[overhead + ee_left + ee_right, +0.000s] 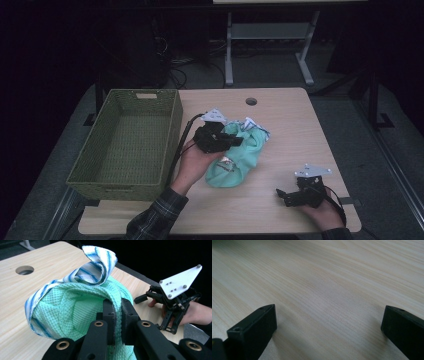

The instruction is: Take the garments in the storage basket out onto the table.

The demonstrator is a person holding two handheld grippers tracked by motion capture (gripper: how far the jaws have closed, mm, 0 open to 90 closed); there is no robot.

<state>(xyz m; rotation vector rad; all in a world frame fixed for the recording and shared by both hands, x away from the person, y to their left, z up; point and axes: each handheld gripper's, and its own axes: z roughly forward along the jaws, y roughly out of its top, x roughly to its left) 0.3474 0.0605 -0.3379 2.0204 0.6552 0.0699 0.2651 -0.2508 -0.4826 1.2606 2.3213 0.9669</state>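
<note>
Black blocky jaws of the left tool (117,315) pinch a mint waffle-weave cloth (75,312), bunched on the pale wood-grain surface (50,262) beside a woven green basket (125,145); right tool (285,194) gapes wide.

Left gripper (235,141): we hold it in our left hand (192,162), jaws pinched nearly together.
Right gripper (282,195): we rest it low, jaws spread wide.

My left gripper (235,141) is black, with brass-ringed screw holes, a grey three-cornered plate and a trailing black cable; my right gripper (282,194) matches it, and my left sleeve (155,217) is dark plaid
</note>
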